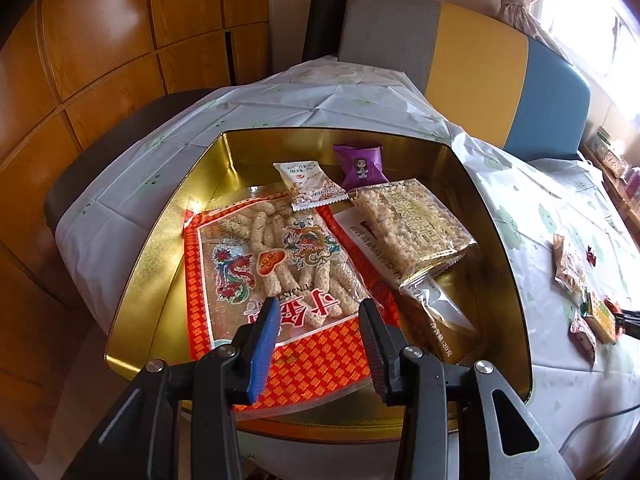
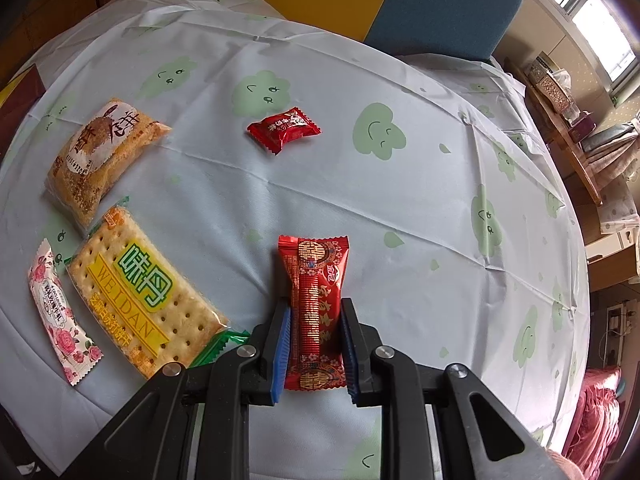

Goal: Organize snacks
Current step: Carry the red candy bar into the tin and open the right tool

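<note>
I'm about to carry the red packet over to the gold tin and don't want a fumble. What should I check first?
1. Right tool shut on the long red packet: ok, pads press both its sides.
2. Packet lifted off the tablecloth: cannot tell.
3. Left tool free: ok, open and holding nothing, over the gold tin.
4. Room in the tin: ok, bare gold floor at the back left.
5. Grip centred: not ok, the packet's top half sticks out past the fingertips.

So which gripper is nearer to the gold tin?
Left. The left gripper hangs open over the gold tin, above the snacks inside. The right gripper is off on the tablecloth, shut on a red packet.
</note>
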Demonstrator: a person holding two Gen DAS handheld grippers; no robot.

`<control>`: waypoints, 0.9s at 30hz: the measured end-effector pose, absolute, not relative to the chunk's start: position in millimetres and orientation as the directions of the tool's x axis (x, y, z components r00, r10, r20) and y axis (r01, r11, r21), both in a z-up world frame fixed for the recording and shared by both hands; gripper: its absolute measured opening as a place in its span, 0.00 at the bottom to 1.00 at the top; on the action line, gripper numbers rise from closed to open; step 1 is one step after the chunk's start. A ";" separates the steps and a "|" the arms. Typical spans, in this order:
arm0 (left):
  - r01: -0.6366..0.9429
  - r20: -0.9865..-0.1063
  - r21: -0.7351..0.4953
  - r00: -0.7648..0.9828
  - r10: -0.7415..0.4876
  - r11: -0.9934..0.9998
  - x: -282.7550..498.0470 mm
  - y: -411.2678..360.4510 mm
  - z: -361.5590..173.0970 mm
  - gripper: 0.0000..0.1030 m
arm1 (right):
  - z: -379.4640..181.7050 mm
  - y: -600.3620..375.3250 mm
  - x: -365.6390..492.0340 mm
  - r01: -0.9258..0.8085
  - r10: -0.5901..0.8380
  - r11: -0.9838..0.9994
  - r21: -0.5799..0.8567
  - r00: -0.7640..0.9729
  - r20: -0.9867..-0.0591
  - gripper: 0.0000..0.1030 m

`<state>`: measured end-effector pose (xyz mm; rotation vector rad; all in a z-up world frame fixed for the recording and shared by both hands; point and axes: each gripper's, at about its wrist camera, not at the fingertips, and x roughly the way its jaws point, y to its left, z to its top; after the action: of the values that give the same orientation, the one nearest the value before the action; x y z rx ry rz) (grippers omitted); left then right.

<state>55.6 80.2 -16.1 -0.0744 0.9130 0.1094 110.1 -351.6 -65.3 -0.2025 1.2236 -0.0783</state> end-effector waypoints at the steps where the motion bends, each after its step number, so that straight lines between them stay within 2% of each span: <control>1: -0.123 -0.791 -0.019 0.609 0.061 0.992 54.8 80.9 -15.9 0.40 | -64.1 -353.5 110.7 -0.039 -0.161 0.982 -0.184 0.334 -0.929 0.22; 10: -0.135 -0.795 -0.030 0.604 0.059 0.990 51.4 87.2 -20.7 0.40 | -29.2 -341.0 101.7 -0.016 -0.107 0.992 -0.125 0.417 -0.903 0.22; 13: -0.144 -0.795 -0.037 0.604 0.058 0.989 51.0 90.5 -21.1 0.40 | -8.3 -325.4 97.6 -0.044 -0.031 0.997 -0.059 0.474 -0.880 0.22; 21: -0.192 -0.786 -0.043 0.612 0.085 0.980 50.2 106.9 -17.1 0.44 | 26.6 -208.3 91.4 -0.307 0.265 0.945 0.110 0.527 -0.808 0.22; 27: -0.222 -0.777 -0.041 0.620 0.109 0.974 47.9 118.7 -13.7 0.45 | 43.0 -107.3 90.7 -0.522 0.453 0.837 0.168 0.485 -0.748 0.22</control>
<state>47.9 118.7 -13.7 -0.1373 0.8825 0.1904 90.7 -107.3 43.0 -0.0860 0.8835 0.5936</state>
